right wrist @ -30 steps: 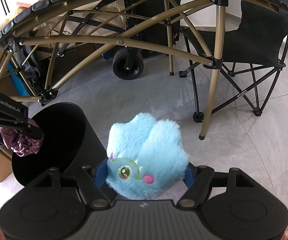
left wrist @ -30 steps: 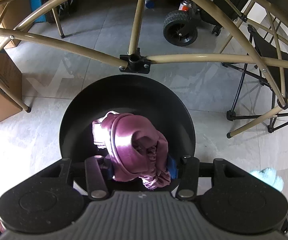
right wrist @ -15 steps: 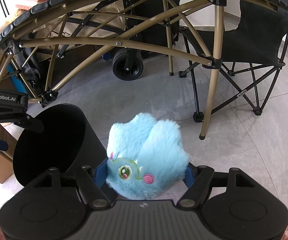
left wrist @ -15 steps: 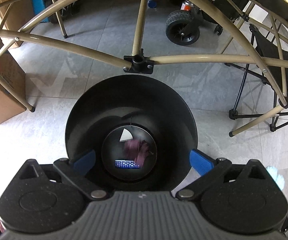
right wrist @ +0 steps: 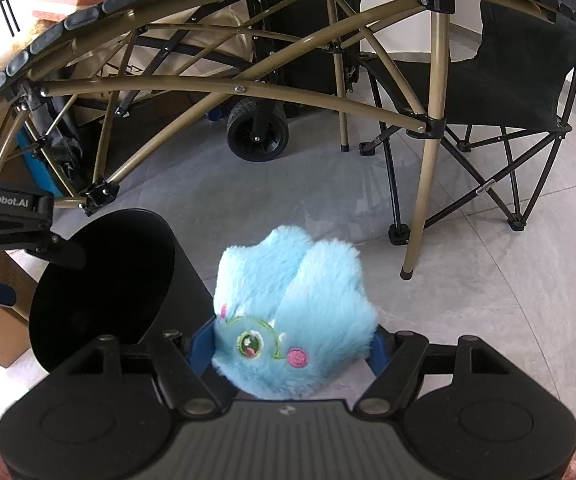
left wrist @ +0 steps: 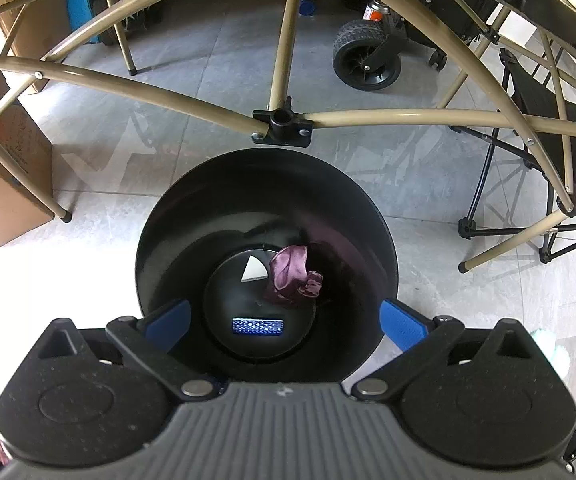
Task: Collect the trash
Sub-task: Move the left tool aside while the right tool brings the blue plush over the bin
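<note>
Grey tiled floor (left wrist: 215, 60); left tongs (left wrist: 283, 322) released, right tongs (right wrist: 290, 344) grasping plush (right wrist: 292, 312) (blue).

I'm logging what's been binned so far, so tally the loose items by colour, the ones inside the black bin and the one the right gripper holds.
Purple: 1, the purple cloth inside the black bin
White: 1, the white scrap on the bin floor
Blue: 2, the blue patterned piece in the bin, and the blue plush toy in the right gripper
Total: 4
</note>
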### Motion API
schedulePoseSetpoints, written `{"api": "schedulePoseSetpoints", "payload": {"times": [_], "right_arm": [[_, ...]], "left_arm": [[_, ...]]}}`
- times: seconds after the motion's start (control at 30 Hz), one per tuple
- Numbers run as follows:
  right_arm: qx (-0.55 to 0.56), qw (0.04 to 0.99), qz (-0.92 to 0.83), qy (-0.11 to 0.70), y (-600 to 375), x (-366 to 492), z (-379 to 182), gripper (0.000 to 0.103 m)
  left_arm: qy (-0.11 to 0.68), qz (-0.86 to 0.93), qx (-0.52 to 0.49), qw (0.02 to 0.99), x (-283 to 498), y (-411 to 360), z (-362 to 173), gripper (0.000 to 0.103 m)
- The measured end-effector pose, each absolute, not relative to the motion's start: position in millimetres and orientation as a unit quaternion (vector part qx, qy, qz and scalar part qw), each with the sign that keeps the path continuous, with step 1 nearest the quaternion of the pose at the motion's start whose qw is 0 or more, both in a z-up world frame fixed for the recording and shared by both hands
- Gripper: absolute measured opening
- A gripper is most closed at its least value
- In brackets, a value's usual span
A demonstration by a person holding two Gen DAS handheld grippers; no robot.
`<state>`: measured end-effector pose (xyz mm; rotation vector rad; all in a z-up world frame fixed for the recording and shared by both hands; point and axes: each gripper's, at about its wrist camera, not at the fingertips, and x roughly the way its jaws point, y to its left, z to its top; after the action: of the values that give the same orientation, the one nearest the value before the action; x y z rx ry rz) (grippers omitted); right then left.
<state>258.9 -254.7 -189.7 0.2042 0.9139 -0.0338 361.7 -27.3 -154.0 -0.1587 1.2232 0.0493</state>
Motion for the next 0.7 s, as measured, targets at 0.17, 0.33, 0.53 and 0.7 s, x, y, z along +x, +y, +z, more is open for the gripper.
{"api": "schedulePoseSetpoints", "payload": {"times": [0.17, 0.33, 0.53, 0.7], "right_arm": [[0.097, 0.894, -0.014, 0.438, -251.9, 258.0, -187.1, 0.071], [0.092, 0.896, -0.007, 0.434, -245.9, 258.4, -183.0, 0.071], [0.082, 0.900, 0.004, 0.427, -233.7, 259.4, -176.0, 0.071], [0.073, 0.906, 0.016, 0.417, -219.1, 260.1, -166.5, 0.071]], "left_arm": [[0.571, 0.024, -0.076, 0.817, 357.6, -19.0, -151.3, 0.103], [0.566, 0.026, -0.080, 0.820, 352.6, -8.6, -147.2, 0.103], [0.558, 0.027, -0.089, 0.825, 344.6, 8.0, -140.1, 0.103], [0.550, 0.026, -0.097, 0.829, 338.8, 22.6, -132.8, 0.103]]}}
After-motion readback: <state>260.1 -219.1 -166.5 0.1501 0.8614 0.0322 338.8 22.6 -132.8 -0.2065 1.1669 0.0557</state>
